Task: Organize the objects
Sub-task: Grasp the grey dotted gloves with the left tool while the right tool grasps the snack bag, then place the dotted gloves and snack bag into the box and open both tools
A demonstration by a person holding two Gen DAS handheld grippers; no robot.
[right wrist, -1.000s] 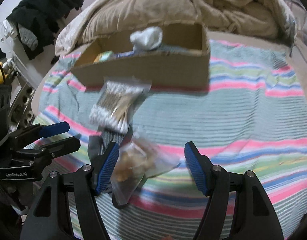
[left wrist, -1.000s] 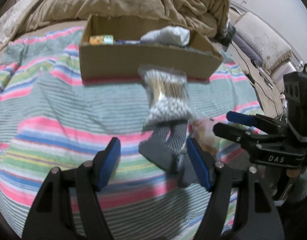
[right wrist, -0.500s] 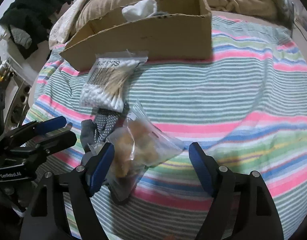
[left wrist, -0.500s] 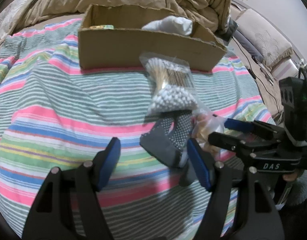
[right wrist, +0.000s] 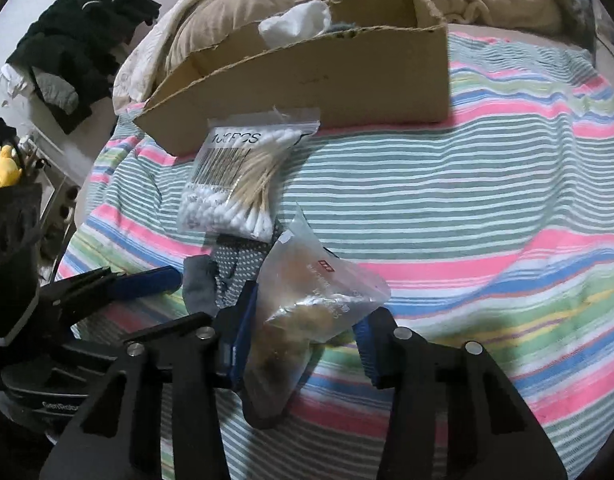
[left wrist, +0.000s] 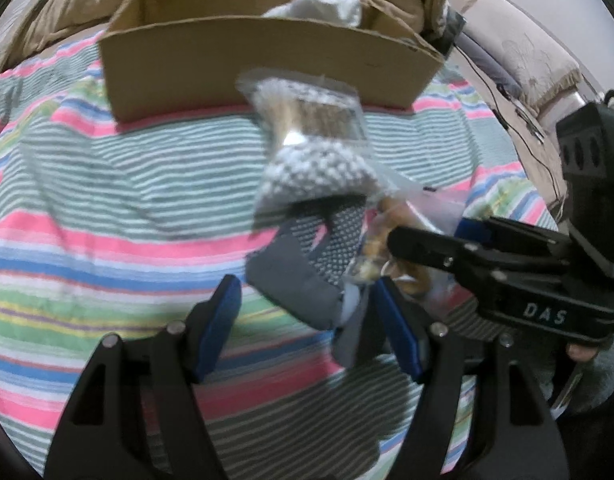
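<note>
Two claws: left claw (left wrist: 303, 320) released over sock (left wrist: 303, 268); right claw (right wrist: 305, 340) grasping snack bag (right wrist: 315, 304).

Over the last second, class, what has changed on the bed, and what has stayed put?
The right gripper has advanced and narrowed around the clear bag of snacks, now between its jaws. The left gripper stays open by the grey dotted sock. Cotton swab bag and cardboard box unmoved.

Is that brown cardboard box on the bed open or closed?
Open. The cardboard box has no lid or flaps over its top, so its inner walls show, and a crumpled white cloth sticks up above the rim.
</note>
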